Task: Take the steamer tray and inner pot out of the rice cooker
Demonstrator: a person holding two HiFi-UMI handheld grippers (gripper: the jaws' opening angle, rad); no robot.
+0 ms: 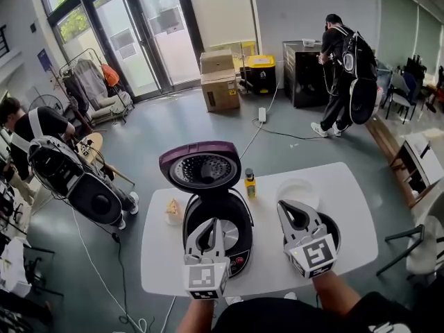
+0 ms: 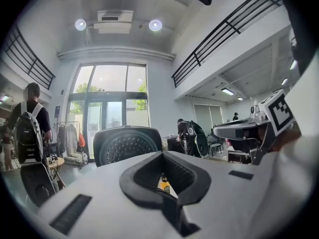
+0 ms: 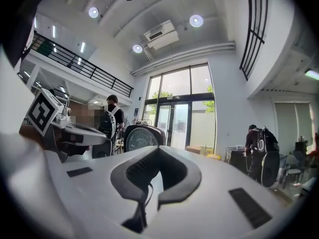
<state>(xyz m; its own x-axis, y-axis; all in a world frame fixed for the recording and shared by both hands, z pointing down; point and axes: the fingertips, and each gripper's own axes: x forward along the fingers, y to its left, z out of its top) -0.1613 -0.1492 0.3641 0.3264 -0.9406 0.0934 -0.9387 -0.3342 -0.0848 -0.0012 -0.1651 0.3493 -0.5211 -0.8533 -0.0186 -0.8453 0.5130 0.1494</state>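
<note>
The rice cooker [image 1: 244, 212] stood at the centre of the head view on the white counter [image 1: 350, 210] with its lid [image 1: 202, 166] raised. The job looked to be at its tail end. A pale round piece, probably the steamer tray [image 1: 297, 191], lay right of centre on the counter. A dark round vessel, probably the inner pot [image 1: 333, 229], sat just below it, half under the right gripper [image 1: 289, 211]. That gripper and the left gripper [image 1: 211, 226] hung level near the lower edge, their fingers pressed together on nothing. If that reading held, the next move called only for a check that the cooker's well was bare. The left gripper covered most of the well, so its contents could not be told. The right gripper cut off the pot's near side, and the tray was too small and washed out to name for sure. Both gripper views looked across at the raised lid and the room, not down into the cooker.
</note>
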